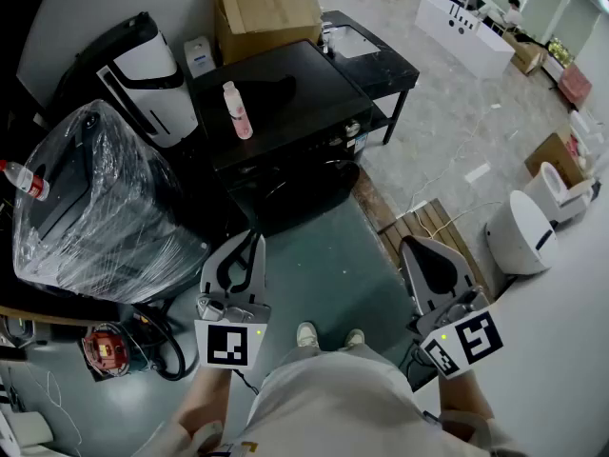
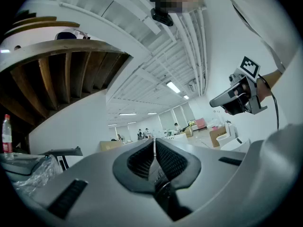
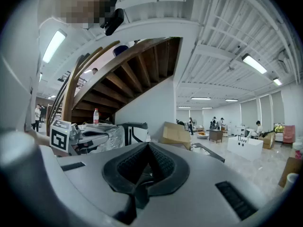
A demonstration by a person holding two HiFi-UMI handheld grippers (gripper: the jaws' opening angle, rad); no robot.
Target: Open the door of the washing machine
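The washing machine (image 1: pixel 276 89) is a low black box straight ahead in the head view, with a pink bottle (image 1: pixel 237 110) standing on its top. Its dark front (image 1: pixel 300 193) faces me, and the door's outline is hard to make out. My left gripper (image 1: pixel 247 241) hovers just short of that front's lower left, shut and empty. My right gripper (image 1: pixel 417 251) hangs further right over the floor, also shut with nothing in it. In the left gripper view the pads (image 2: pixel 155 145) meet; in the right gripper view the pads (image 3: pixel 148 148) are pressed together.
A plastic-wrapped appliance (image 1: pixel 95 198) stands at the left with a bottle (image 1: pixel 24 181) on it. Behind the machine are a cardboard box (image 1: pixel 266 12) and a black side table (image 1: pixel 371 60). A wooden pallet (image 1: pixel 428 227) and white toilets (image 1: pixel 519 231) lie at the right.
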